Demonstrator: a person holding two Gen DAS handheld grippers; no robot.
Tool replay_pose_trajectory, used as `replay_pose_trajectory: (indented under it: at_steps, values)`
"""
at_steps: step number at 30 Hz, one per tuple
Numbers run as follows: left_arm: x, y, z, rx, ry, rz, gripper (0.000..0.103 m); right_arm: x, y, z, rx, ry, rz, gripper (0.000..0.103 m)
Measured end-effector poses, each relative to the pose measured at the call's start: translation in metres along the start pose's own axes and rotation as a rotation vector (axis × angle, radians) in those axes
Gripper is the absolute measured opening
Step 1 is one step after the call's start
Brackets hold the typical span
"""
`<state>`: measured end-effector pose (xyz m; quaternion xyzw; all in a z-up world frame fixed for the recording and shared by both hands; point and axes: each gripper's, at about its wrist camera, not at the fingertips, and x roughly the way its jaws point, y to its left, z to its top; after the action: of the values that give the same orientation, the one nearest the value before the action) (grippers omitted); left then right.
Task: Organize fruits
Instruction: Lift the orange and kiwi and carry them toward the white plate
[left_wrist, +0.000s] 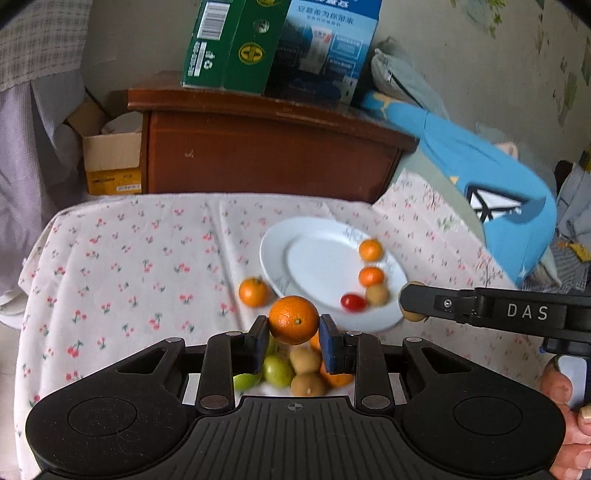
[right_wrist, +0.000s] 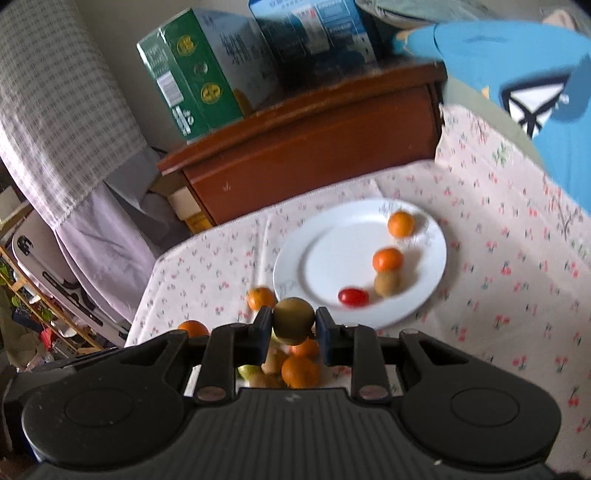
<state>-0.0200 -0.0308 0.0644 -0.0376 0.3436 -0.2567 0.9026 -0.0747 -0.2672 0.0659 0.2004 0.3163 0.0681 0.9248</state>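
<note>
Above the cloth-covered surface, my left tongs grip an orange; my right tongs grip a brownish-green fruit near the white plate.

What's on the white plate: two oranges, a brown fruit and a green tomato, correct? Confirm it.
Not quite. The small tomato on the white plate is red, not green, as the right wrist view shows. The rest holds: two oranges and a brown fruit lie on the plate.
</note>
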Motion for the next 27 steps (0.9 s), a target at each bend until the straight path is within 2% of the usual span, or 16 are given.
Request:
replay_pose_trajectory:
  at_steps: [10,27]
  values:
    - [0.027,-0.001,0.028,0.01,0.015,-0.024,0.026,0.016,-0.013,0.024,-0.002,-0.019,-0.022,0.026]
    - [0.096,-0.009,0.05,0.096,0.086,-0.028,0.026,0.067,-0.045,0.038,0.151,0.041,-0.03,0.026]
